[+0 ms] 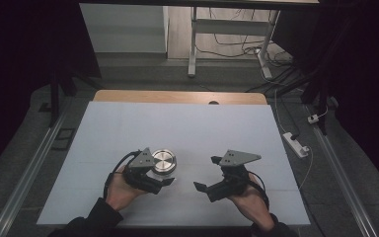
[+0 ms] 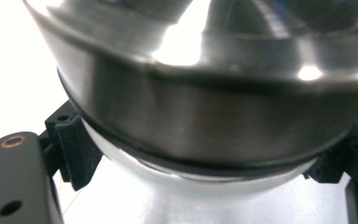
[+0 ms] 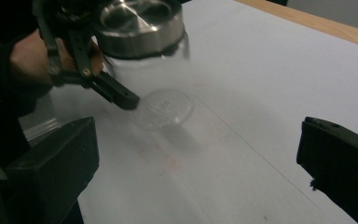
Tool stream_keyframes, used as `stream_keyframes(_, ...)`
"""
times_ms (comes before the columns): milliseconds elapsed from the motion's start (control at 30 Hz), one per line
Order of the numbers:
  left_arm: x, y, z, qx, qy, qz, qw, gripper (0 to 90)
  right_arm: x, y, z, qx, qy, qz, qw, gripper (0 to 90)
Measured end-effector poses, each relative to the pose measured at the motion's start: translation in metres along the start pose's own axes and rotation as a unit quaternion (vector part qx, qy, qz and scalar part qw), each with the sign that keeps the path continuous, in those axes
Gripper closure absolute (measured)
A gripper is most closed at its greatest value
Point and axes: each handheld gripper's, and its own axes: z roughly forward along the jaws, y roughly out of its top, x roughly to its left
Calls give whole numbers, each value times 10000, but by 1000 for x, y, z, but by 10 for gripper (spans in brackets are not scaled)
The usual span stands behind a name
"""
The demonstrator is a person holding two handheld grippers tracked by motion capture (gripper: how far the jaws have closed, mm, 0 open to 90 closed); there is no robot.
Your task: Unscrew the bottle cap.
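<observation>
A clear glass jar [image 1: 164, 161] with a brushed steel lid [image 3: 140, 28] stands on the white mat [image 1: 128, 128], left of the middle. My left gripper [image 1: 167, 179] reaches in from the near side and is shut on the jar's glass body [image 3: 163, 88] just under the lid. In the left gripper view the lid's rim [image 2: 205, 116] looms close, with a black pad [image 2: 72, 149] pressed on each side of the glass. My right gripper [image 1: 207, 173] hovers to the right of the jar, apart from it. It is open, with nothing between its fingers [image 3: 56, 158].
The mat covers a wooden table whose bare far edge [image 1: 177, 96] shows at the back. Beyond it stand a desk frame [image 1: 193, 44] and loose cables on the floor. A white power strip [image 1: 297, 143] lies off the table's right side.
</observation>
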Motion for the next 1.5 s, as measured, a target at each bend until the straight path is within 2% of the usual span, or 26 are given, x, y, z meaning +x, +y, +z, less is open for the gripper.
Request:
stream_keyframes(67,0,0,0,25,-25,17,10000,153,1,6,6,70,53,-15,10000,0)
stream_keyframes(233,-2,1,2,22,-27,10,10000,153,8,19,22,188,-43,-197,9996,0)
stream_keyframes(300,-2,1,2,27,-43,9,10000,153,10,25,27,181,55,-191,9996,0)
stream_keyframes(667,-5,3,5,88,-25,-7,10000,153,20,48,63,310,283,-268,9988,0)
stream_keyframes(867,-6,3,6,133,-45,-6,9999,153,29,56,81,359,197,-382,9984,0)
stream_keyframes(1000,-6,4,6,117,-98,9,9999,153,33,57,89,391,140,-444,9981,75)
stream_keyframes(1067,-6,4,6,109,-152,25,9998,153,33,57,89,393,215,-479,9978,171)
stream_keyframes(1167,-5,4,5,97,-267,78,9996,153,33,57,87,384,319,-574,9971,186)
stream_keyframes(1233,-5,4,5,84,-364,113,9992,153,30,57,85,373,470,-621,9963,187)
stream_keyframes(1300,-4,4,4,77,-519,175,9985,153,27,57,84,370,687,-689,9946,188)
stream_keyframes(1367,-3,4,3,72,-692,290,9972,153,22,57,83,352,1012,-792,9911,188)
stream_keyframes(1400,-3,4,3,81,-802,352,9961,153,19,57,82,350,1193,-865,9885,187)
stream_keyframes(1433,-3,4,3,68,-914,417,9949,153,13,56,82,366,1632,-1063,9802,187)
stream_keyframes(1467,-4,4,2,69,-1003,483,9938,153,13,56,82,366,1632,-1063,9802,187)
stream_keyframes(1500,-4,4,3,57,-1083,500,9928,153,10,56,81,354,1826,-1159,9757,186)
